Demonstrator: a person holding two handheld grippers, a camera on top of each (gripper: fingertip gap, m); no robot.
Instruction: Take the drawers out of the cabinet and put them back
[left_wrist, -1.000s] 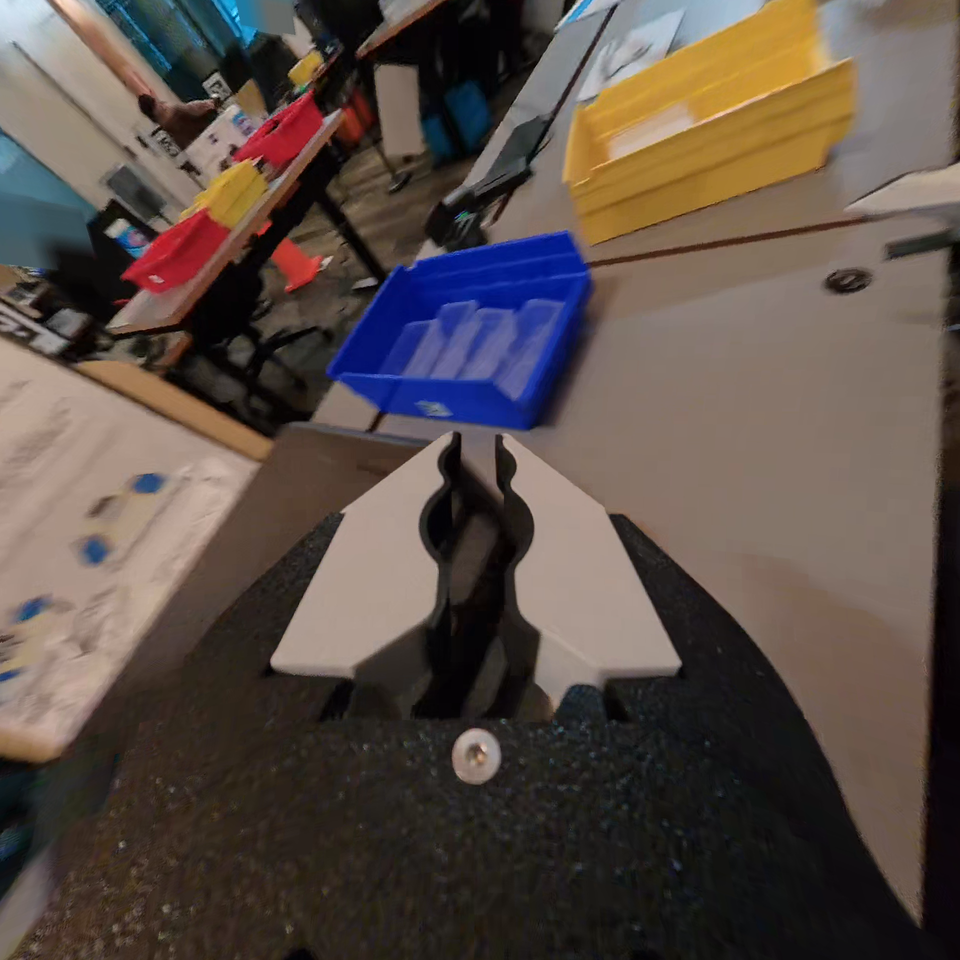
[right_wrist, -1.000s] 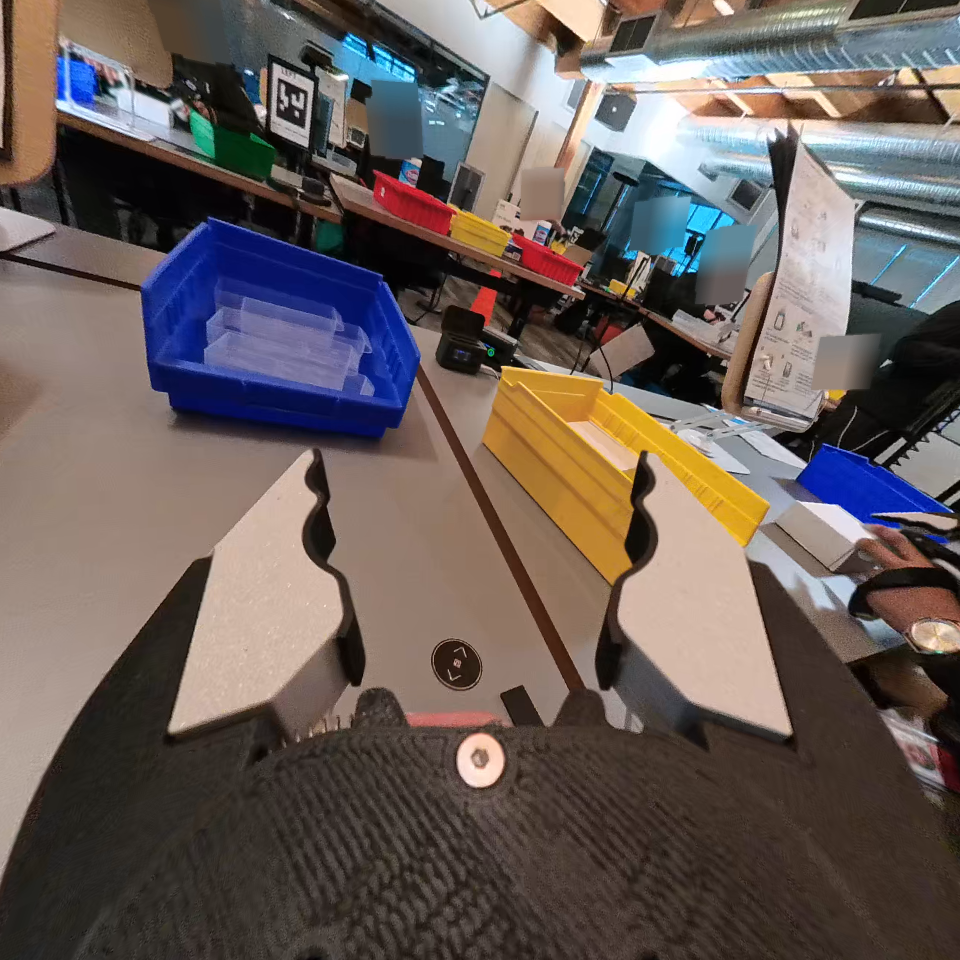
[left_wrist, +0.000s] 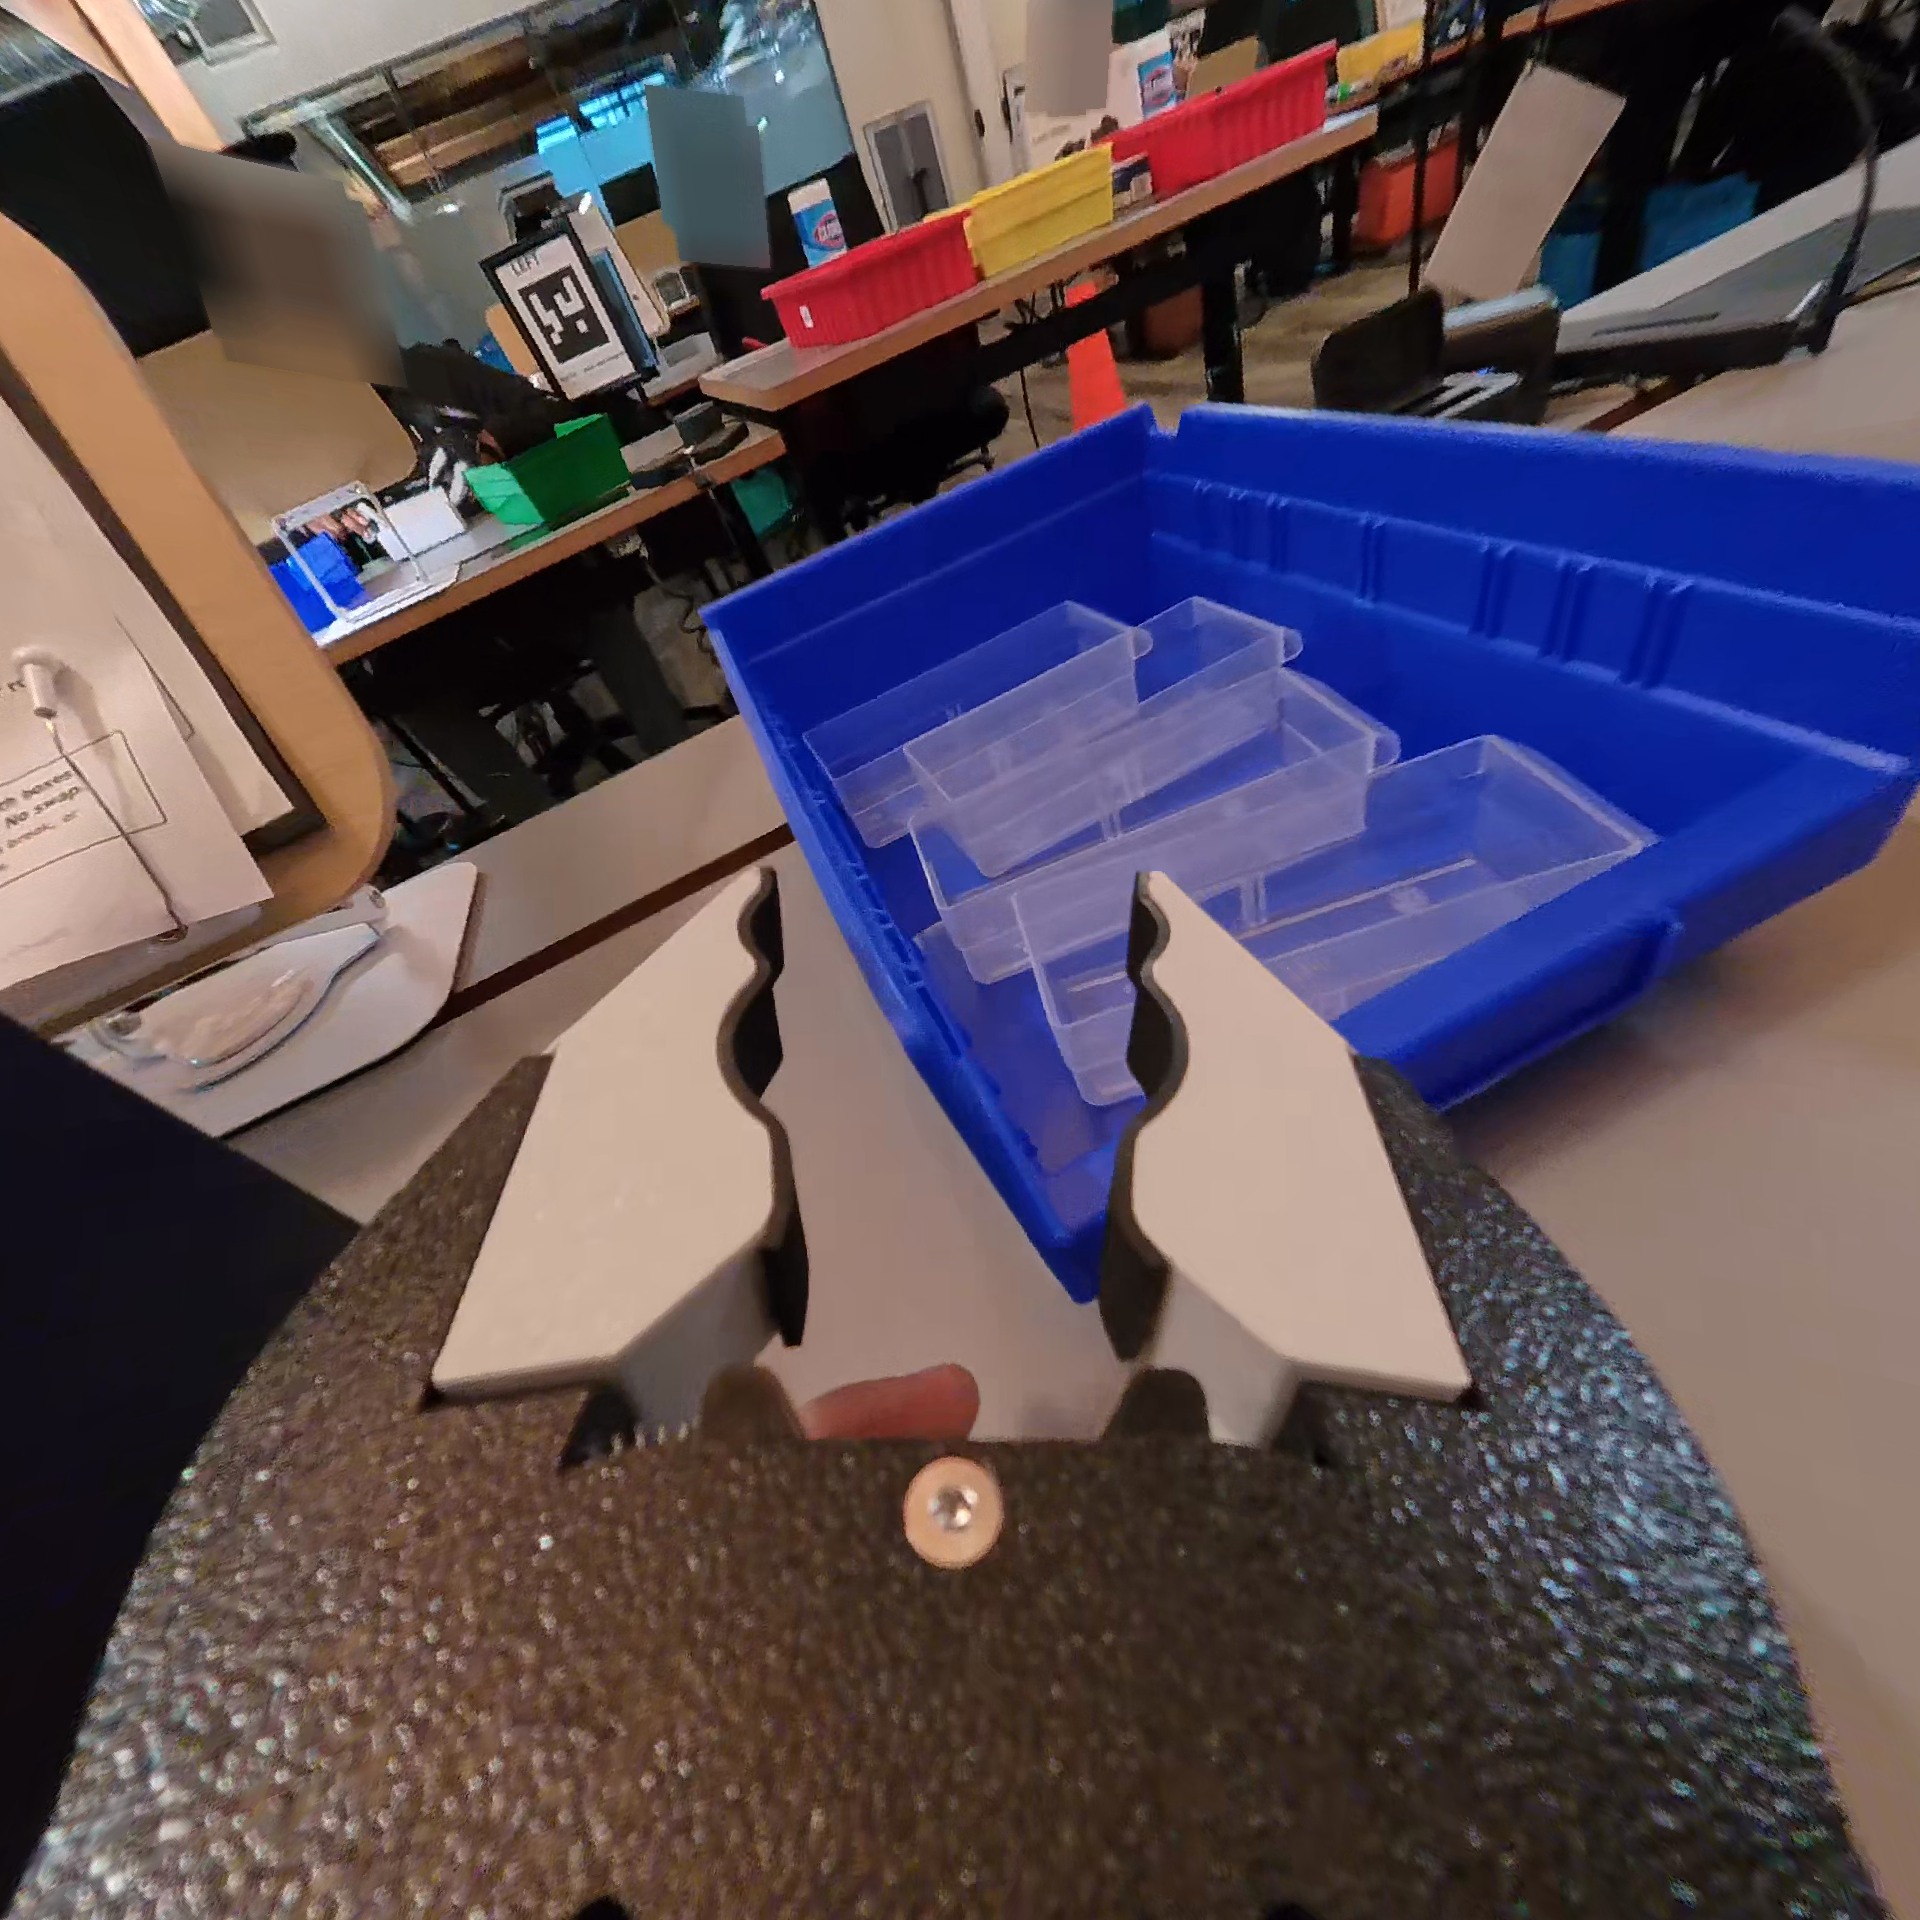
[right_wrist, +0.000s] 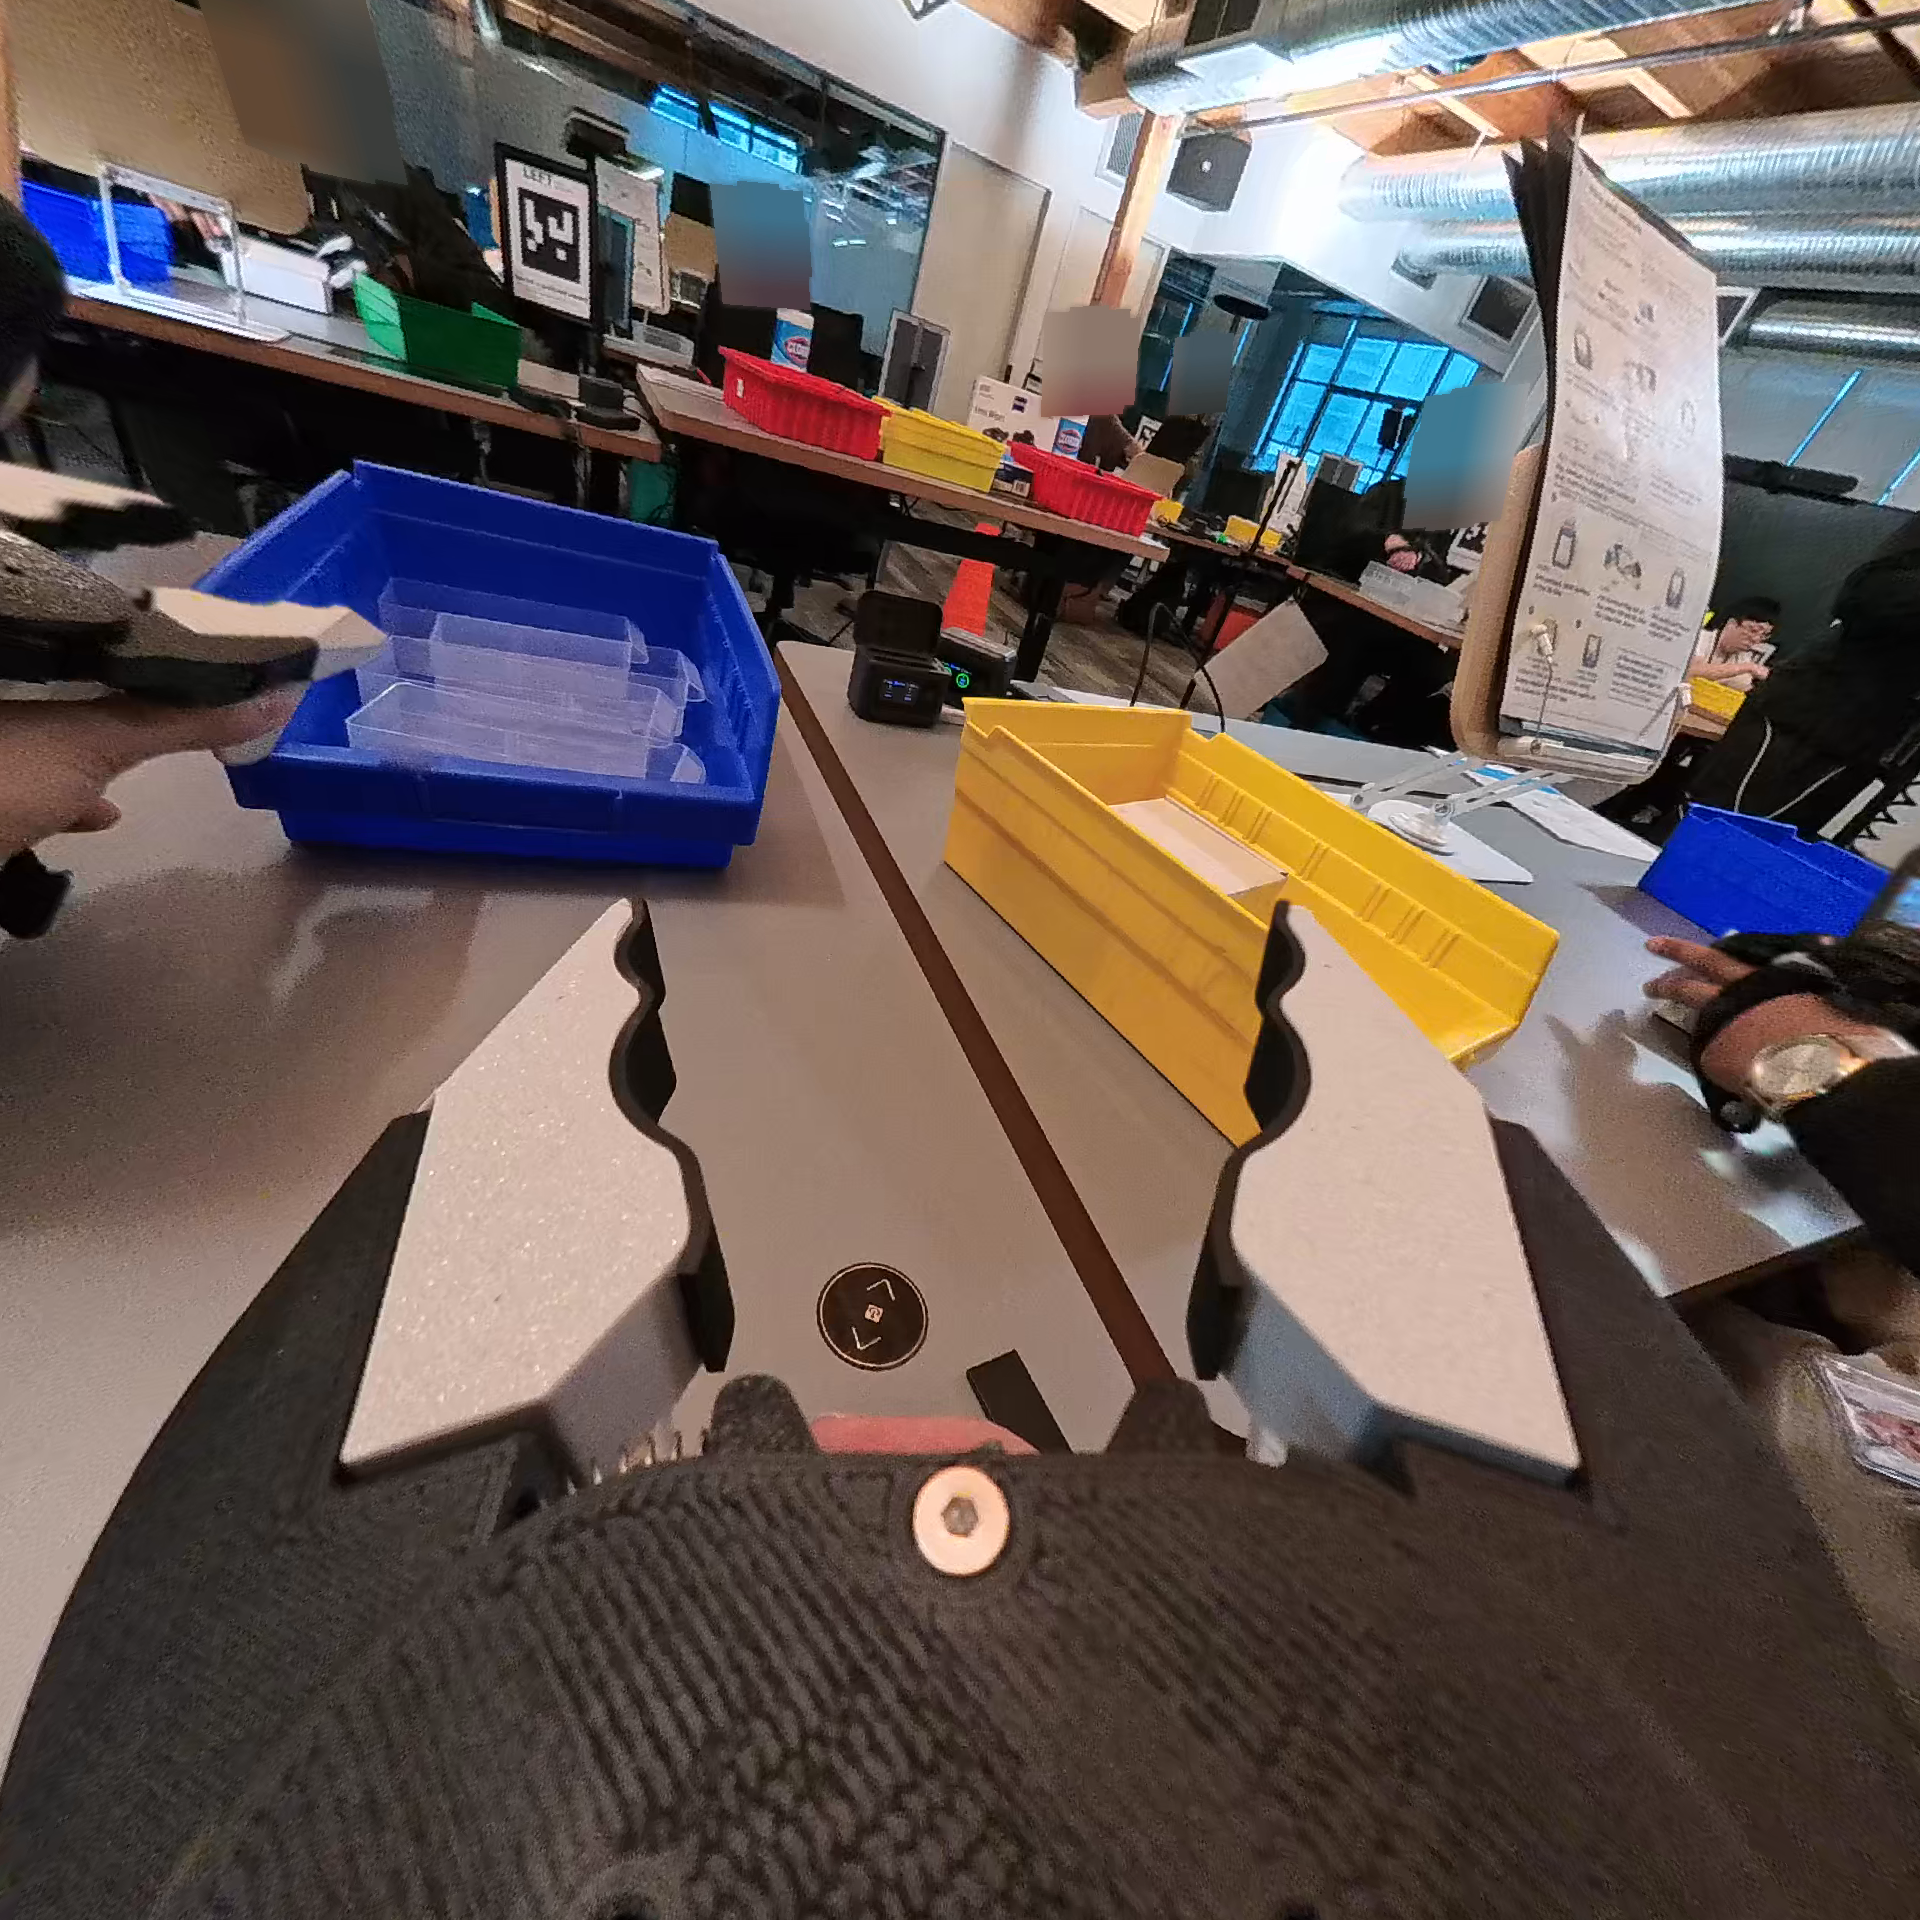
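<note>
While the clear drawers are lying loose in the blue bin, the left hand-held gripper is hovering half-open and empty at its rim, seemingly readying a pickup; the right hand-held gripper is waiting wide open over the table.

Left wrist view: low over the desk, close to the near corner of the blue bin, looking across its clear drawers toward the room's far desks.

Right wrist view: set farther back, higher, facing along the desk seam, blue bin left, yellow bin right.

Shared: blue bin, drawers, desk; the left gripper shows at the right view's left edge.
</note>
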